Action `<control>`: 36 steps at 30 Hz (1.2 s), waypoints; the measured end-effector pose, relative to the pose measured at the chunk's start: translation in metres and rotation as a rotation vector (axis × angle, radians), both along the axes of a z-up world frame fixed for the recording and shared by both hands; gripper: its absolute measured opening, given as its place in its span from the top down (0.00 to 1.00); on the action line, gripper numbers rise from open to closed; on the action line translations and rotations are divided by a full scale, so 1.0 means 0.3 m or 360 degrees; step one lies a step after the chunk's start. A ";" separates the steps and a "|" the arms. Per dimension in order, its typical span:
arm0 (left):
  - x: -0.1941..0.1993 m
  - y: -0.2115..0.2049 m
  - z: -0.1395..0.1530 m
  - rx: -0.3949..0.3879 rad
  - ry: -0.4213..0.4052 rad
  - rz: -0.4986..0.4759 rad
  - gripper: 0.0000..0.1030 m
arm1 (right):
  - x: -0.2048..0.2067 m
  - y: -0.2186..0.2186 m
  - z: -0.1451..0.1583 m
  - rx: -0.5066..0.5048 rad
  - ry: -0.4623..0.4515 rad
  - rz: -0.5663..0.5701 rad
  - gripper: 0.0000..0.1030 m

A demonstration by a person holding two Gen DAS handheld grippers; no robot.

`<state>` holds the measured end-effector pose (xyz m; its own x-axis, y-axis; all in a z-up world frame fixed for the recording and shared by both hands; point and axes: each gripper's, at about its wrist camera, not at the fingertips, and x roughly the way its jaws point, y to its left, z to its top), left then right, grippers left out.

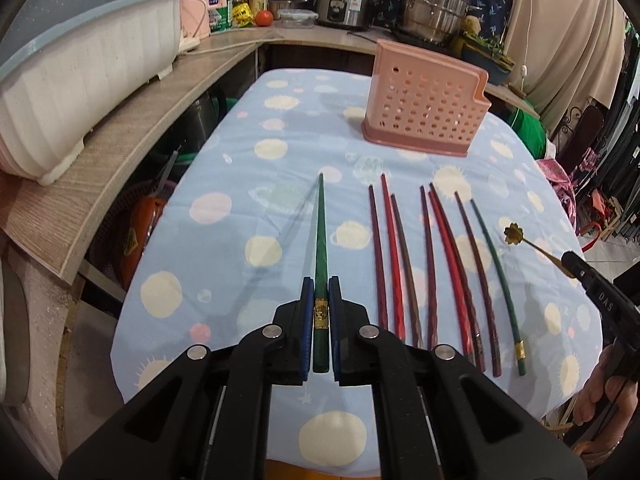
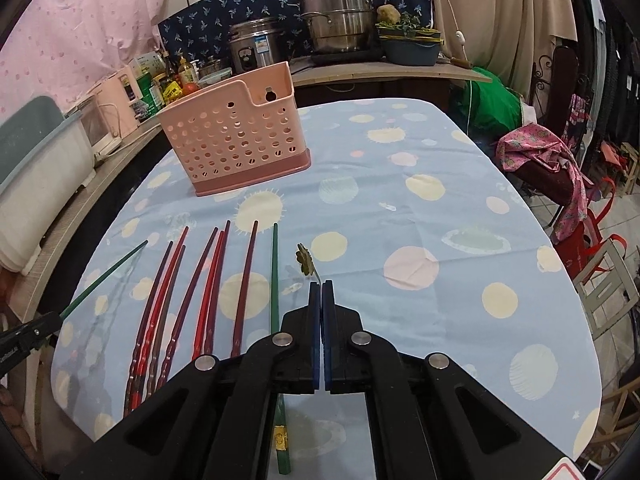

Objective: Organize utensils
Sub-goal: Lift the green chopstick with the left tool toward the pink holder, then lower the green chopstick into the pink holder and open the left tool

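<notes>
Only clear text: white letters "DAS" on the black body of the right gripper [image 1: 573, 266], at about 3 o'clock in the left wrist view. The rice cooker [image 1: 346, 0] at 12 o'clock carries a blue-white sticker, the bottles [image 1: 240, 0] at 11 o'clock have printed labels, and the green chopstick [image 1: 320, 264] has a gold band; all too small to read.

We cannot see inside the pink perforated plastic utensil holder [image 1: 424, 100]; its walls hide the compartments. The gold flower-headed utensil's [image 2: 305, 261] handle vanishes between the right gripper's [image 2: 322, 286] blue pads. The green chopstick lying on the table [image 2: 274, 280] is partly covered by that gripper's black body.
</notes>
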<state>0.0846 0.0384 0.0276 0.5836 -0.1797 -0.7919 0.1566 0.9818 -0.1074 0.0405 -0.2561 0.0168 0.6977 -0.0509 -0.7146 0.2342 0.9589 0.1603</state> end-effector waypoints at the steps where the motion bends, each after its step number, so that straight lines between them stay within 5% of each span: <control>1: 0.003 0.000 0.015 -0.0003 -0.0015 0.0000 0.93 | 0.000 -0.003 0.011 0.0005 -0.0012 0.0001 0.99; 9: 0.108 -0.025 0.202 0.0003 -0.0196 -0.0007 0.93 | 0.082 -0.045 0.139 0.0024 -0.0072 0.0045 0.99; 20: 0.328 -0.076 0.493 -0.0052 -0.0440 0.0018 0.93 | 0.368 -0.140 0.363 0.0102 -0.0159 0.0111 0.99; 30: 0.446 -0.151 0.792 -0.0141 -0.0737 0.0050 0.93 | 0.618 -0.131 0.340 0.0136 0.0021 0.0213 0.99; 36: 0.530 -0.239 0.862 -0.0186 -0.0833 0.0017 0.93 | 0.720 -0.139 0.293 0.0160 0.0122 0.0245 0.99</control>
<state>0.2437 -0.0333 0.2862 0.8973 -0.2411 -0.3697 0.2086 0.9698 -0.1263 0.2567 -0.2977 0.1048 0.6350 0.1263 -0.7621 0.1014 0.9644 0.2443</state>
